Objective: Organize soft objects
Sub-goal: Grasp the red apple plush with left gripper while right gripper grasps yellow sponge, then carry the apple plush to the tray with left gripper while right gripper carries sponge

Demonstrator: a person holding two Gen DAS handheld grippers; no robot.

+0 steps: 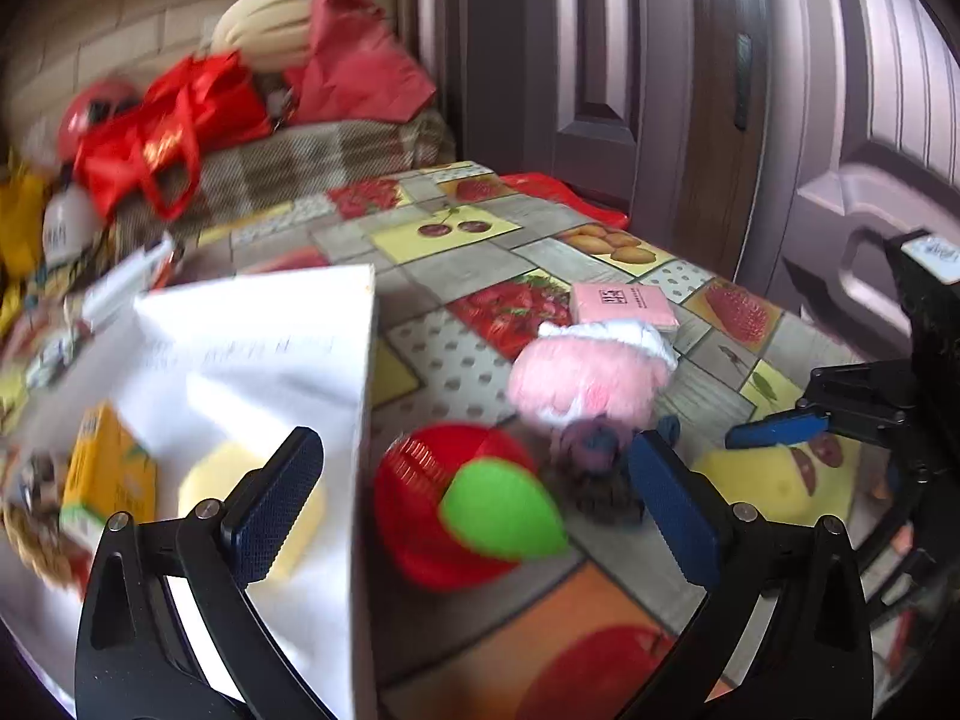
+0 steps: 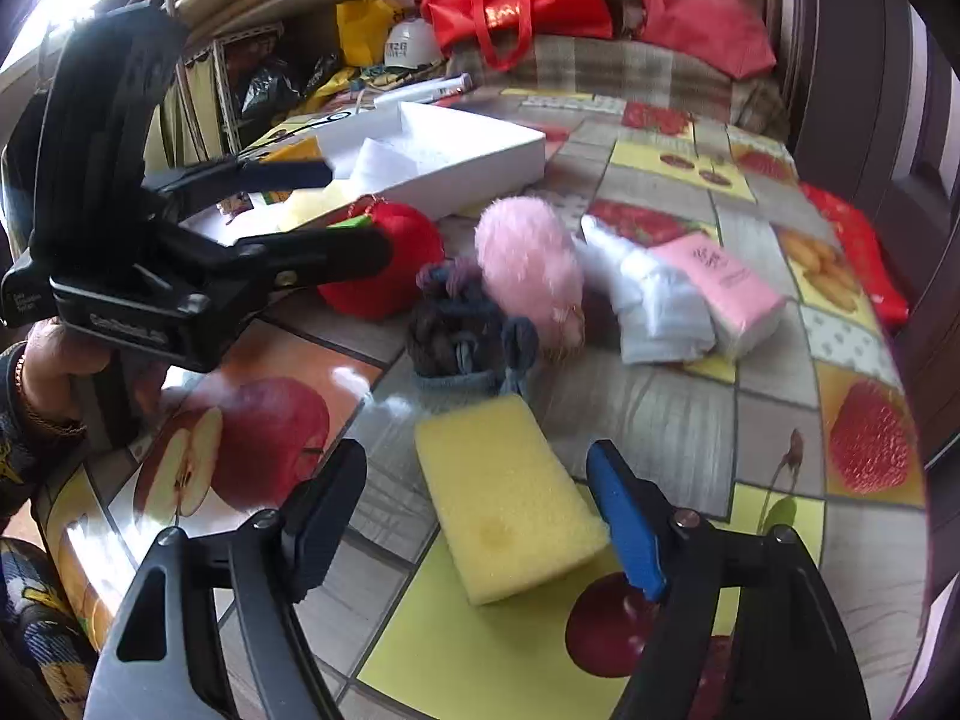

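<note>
My left gripper (image 1: 474, 492) is open and empty above the white box's (image 1: 288, 360) near wall, with the red plush apple with a green leaf (image 1: 468, 504) between its fingers. The box holds a yellow sponge (image 1: 240, 480). A pink fluffy toy (image 1: 588, 378), a dark knitted bundle (image 1: 594, 468), white cloth (image 2: 654, 306) and a pink tissue pack (image 1: 624, 303) lie on the table. My right gripper (image 2: 480, 516) is open around a yellow sponge (image 2: 510, 498) on the table. The left gripper (image 2: 354, 204) also shows in the right wrist view, over the apple (image 2: 390, 258).
The table has a fruit-print cloth (image 1: 540, 630). An orange carton (image 1: 102, 468) sits in the box. Red bags (image 1: 162, 138) and clutter lie on a checked bench behind. A dark door (image 1: 690, 90) stands at the right. A shelf (image 2: 228, 48) stands at the far left.
</note>
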